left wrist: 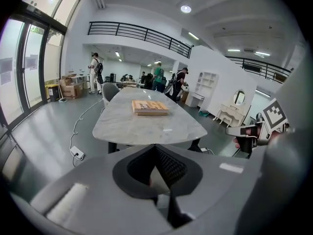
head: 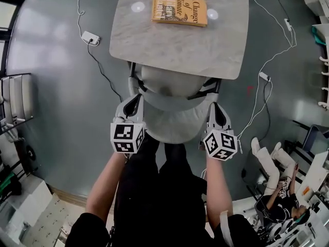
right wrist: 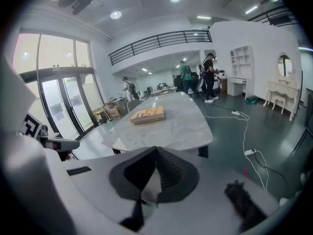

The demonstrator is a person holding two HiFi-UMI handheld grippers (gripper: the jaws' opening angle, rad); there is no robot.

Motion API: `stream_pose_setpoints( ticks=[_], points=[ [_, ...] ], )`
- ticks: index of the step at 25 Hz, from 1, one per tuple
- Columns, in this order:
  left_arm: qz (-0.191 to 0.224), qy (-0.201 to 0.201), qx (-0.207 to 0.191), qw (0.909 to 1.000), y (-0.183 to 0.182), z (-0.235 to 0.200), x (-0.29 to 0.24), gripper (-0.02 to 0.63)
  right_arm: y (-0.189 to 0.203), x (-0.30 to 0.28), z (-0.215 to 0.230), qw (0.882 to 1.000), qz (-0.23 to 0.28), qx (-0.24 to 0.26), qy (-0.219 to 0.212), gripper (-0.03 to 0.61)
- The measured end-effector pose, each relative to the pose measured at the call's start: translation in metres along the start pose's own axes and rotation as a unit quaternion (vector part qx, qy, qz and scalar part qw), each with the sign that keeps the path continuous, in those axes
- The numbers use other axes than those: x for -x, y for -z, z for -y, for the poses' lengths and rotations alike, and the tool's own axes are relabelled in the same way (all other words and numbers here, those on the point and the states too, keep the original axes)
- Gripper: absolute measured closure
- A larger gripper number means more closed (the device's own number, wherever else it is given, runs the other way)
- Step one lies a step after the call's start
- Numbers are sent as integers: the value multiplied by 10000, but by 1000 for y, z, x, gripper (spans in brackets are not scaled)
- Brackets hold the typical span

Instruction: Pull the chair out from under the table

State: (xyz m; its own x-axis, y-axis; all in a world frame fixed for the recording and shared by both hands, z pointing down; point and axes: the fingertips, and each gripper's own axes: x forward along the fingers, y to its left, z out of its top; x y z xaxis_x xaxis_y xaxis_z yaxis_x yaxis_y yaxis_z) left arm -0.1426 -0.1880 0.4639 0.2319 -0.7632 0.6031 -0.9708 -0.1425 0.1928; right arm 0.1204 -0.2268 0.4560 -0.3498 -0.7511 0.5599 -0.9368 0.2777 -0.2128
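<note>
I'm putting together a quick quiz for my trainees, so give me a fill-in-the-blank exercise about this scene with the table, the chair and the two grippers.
1. The only thing lying on the table is a ___.
2. The left gripper and the right gripper flank the backrest of the ___.
3. Neither gripper holds anything; the jaws of both are ___.

Missing words: book; chair; shut.
</note>
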Motion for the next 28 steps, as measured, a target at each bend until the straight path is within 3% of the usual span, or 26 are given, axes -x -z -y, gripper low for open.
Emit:
stream_pose_setpoints(
  ticks=[15, 28],
  points=[
    [-692, -144, 134, 9974, 66, -31, -57, 582, 58, -50, 33, 9976, -497, -352, 330, 560],
    [-1422, -168, 359, 9890, 113, -60, -85, 452, 106, -67, 88, 9889, -1065, -577, 862, 416]
  ],
)
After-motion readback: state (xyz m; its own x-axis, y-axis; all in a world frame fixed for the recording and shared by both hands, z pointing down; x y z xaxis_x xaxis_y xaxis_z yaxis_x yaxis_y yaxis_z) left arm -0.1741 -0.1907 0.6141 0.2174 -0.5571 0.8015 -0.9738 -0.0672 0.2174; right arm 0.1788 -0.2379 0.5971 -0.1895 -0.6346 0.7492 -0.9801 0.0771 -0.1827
